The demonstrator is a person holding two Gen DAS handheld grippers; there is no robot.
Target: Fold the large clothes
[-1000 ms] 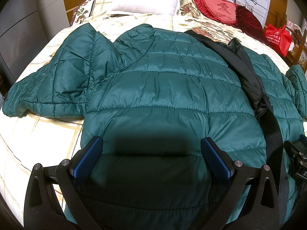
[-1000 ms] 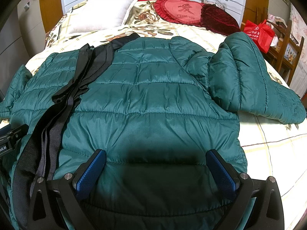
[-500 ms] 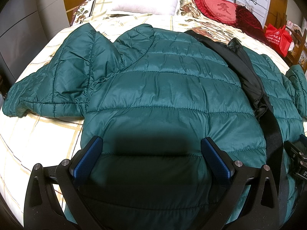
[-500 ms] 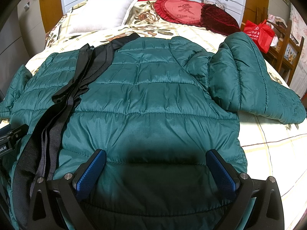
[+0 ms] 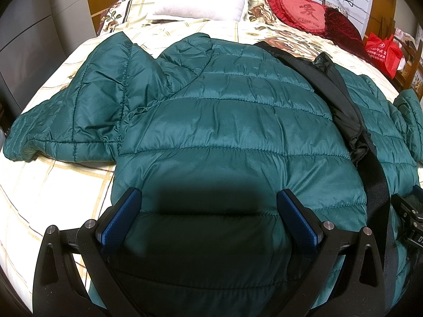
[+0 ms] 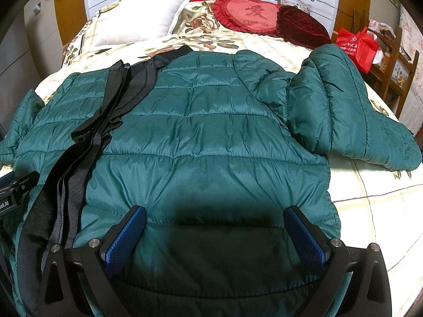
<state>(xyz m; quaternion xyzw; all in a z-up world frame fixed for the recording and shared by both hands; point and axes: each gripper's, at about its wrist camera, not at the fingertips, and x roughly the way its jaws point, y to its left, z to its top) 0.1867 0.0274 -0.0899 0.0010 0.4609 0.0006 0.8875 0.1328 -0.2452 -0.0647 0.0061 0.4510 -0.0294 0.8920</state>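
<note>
A dark green quilted puffer jacket [image 5: 224, 121] lies spread flat on the bed, collar toward the pillows; it also shows in the right wrist view [image 6: 206, 132]. One sleeve [image 5: 79, 121] lies out to the left, the other [image 6: 349, 111] to the right. A black strap [image 5: 370, 142] lies along the jacket's middle, also seen in the right wrist view [image 6: 87, 142]. My left gripper [image 5: 208, 211] is open and empty just above the jacket's hem on its left half. My right gripper [image 6: 215, 227] is open and empty above the hem on the right half.
The bed [image 5: 39, 190] has a cream checked floral cover. A white pillow [image 6: 148, 15], a red heart cushion [image 6: 248, 13] and a dark red cushion [image 6: 298, 23] lie at its head. A red bag [image 6: 354, 45] and wooden furniture stand at the right. Grey cabinets [image 5: 26, 39] stand left.
</note>
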